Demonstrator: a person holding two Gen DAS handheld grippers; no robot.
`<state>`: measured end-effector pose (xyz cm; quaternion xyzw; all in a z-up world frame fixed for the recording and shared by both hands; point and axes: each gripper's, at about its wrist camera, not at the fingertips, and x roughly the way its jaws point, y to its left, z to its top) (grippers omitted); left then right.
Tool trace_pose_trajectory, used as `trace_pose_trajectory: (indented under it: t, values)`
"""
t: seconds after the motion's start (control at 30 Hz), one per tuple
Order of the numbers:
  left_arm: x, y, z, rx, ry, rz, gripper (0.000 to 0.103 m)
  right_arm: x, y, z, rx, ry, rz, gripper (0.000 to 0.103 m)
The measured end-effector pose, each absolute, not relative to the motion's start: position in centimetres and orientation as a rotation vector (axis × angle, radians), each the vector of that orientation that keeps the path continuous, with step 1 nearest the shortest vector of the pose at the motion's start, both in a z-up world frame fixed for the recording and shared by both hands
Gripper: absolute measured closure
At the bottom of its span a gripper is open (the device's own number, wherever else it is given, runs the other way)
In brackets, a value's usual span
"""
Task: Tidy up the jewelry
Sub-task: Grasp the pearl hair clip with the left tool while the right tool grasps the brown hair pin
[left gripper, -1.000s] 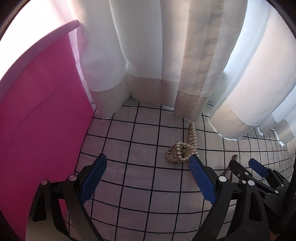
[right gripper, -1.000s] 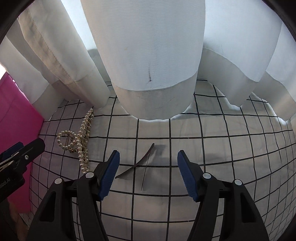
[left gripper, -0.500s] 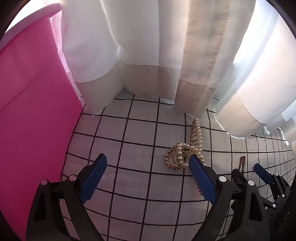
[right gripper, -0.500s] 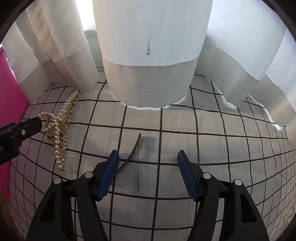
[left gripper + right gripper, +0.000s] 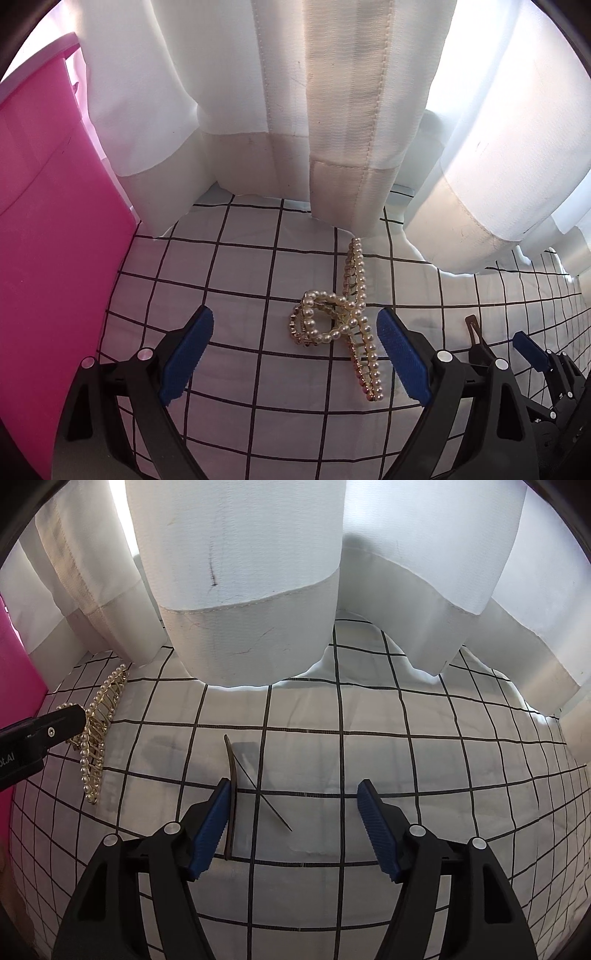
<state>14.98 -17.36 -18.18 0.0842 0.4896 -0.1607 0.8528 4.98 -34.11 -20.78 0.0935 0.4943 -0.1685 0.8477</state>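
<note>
A gold hair claw set with pearls [image 5: 343, 325] lies on the white grid-pattern cloth [image 5: 236, 280]. My left gripper [image 5: 295, 354] is open, and the claw lies between its blue pads, nearer the right one. The claw also shows at far left in the right wrist view [image 5: 98, 734]. A dark snap hair clip [image 5: 232, 794] lies on the cloth, touching the left pad of my open right gripper [image 5: 291, 823]. Its tip shows in the left wrist view [image 5: 474, 328].
A pink box [image 5: 55, 258] stands upright at the left. White curtains [image 5: 332, 110] hang down onto the cloth along the back, also in the right wrist view [image 5: 251, 590]. The left gripper's finger [image 5: 40, 727] reaches in at the left of the right wrist view.
Both grippers have moved forward and lower. The pearl claw now sits between the left pads, and the dark clip has come against the right gripper's left pad.
</note>
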Motion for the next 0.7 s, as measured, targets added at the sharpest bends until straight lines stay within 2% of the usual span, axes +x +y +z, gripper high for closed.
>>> trace_pose_trajectory:
  t: [0.3,0.4,0.57,0.63,0.7]
  values:
    - [16.2,-19.5,-21.1,0.249,1.079,-0.321,0.014,4.2,-34.2,-20.9,0.196,1.033,-0.361,0.035]
    - [16.2,-19.4,-21.8,0.237,1.08,-0.308,0.007,3.9,-34.2,-21.0,0.193,1.029,-0.358,0.035]
    - [16.4,-19.0,-22.0,0.196,1.091,-0.324,0.007,3.5,-33.8,-21.0,0.191,1.029,-0.346,0.037]
    - [16.3,-19.5,-21.8,0.2,1.086,-0.34,0.016,3.4,-33.4,-21.0,0.185,1.027,-0.332,0.044]
    - [15.6,-19.3,-21.1,0.21,1.075,-0.367,0.028,3.3,-32.4,-21.0,0.158,1.022,-0.308,0.06]
